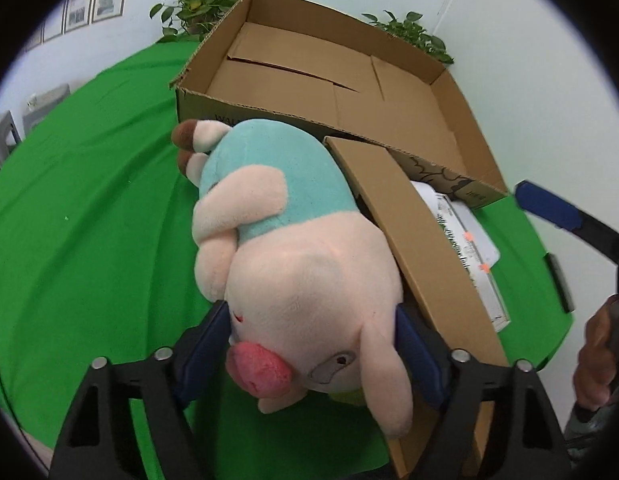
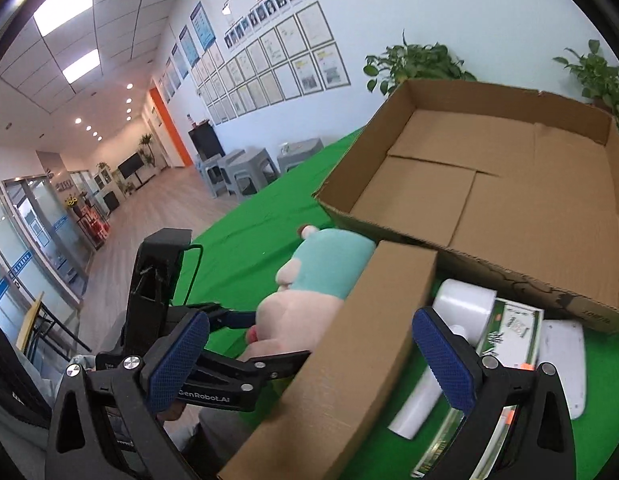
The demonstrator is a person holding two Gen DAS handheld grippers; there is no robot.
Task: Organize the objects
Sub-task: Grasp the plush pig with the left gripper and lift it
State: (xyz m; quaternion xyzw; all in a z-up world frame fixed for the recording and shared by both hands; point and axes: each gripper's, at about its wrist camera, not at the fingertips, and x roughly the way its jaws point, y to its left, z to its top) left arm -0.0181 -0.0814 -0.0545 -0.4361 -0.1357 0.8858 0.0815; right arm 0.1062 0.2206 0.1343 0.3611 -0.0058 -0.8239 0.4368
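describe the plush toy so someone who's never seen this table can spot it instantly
Start at the big open cardboard box on the green tablecloth. Just in front of its near wall, left of a narrow cardboard piece, lies the plush pig, its head between the left gripper pads. It is the only soft thing there: pale pink, teal shirt, red snout, brown-tipped feet.

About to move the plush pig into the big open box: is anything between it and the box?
Only the cardboard box's own near wall, which the plush pig lies against and must clear. The left gripper straddles the pig's head. The narrow cardboard piece lies alongside, not across the path.
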